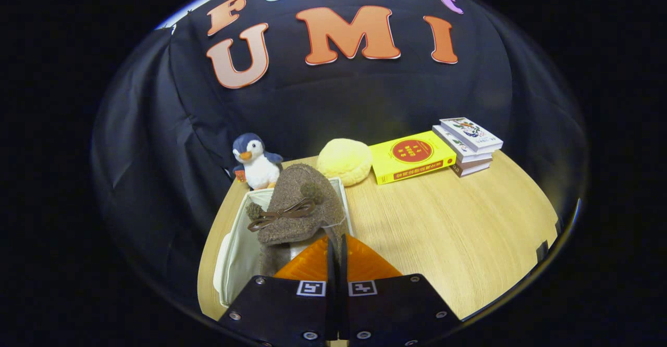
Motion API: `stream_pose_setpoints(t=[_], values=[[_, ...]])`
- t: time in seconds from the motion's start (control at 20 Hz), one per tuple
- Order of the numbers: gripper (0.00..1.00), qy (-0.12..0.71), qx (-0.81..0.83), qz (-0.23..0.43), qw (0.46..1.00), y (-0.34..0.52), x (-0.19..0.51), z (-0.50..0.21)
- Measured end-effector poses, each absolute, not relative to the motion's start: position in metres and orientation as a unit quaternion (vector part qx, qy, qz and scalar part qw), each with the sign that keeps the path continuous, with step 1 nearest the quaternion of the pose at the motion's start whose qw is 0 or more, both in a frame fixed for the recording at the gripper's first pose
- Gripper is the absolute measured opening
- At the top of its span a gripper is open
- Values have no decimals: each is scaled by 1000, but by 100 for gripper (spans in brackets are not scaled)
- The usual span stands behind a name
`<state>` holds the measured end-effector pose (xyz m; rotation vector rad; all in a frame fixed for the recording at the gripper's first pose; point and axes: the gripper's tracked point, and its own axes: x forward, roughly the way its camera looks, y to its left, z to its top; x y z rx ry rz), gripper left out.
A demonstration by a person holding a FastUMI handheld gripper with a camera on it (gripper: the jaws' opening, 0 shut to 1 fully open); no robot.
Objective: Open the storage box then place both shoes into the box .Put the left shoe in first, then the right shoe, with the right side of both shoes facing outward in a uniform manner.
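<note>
I see gripper (pixel 337 250) with fingers nearly together, pinching back edge of brown shoe (pixel 297 209). Shoe hangs over open white box (pixel 234 243), toe toward penguin toy (pixel 255 160). Books (pixel 411 157) lie beyond on table (pixel 458 232).

A light wood-grain counter (pixel 443 222) carries everything here. Just ahead of the fingers a pale, open storage box (pixel 237 243) sits on it, and the brown fuzzy shoe (pixel 297 211) stands up out of that box rather than on the wood. Beyond the box, near the far edge, a plush penguin (pixel 255 162) stands upright. Beside it to the right lies a round yellow cushion (pixel 344 161), close to the box's far corner. Next comes a flat yellow book (pixel 411 157), and just beside that a small stack of books (pixel 469 144). The wood right of the fingers lies bare.
</note>
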<state>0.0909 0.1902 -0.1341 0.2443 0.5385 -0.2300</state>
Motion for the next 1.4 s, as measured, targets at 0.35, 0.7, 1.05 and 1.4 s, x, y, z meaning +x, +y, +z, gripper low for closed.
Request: stream_pose_setpoints(t=[0.35,0.7,1.05,1.4], values=[[15,250,125,-108,954,197,93,-127],[77,215,84,-120,966,175,72,-77],[97,129,35,-128,983,167,37,11],[97,58,12,-134,989,152,0,50]])
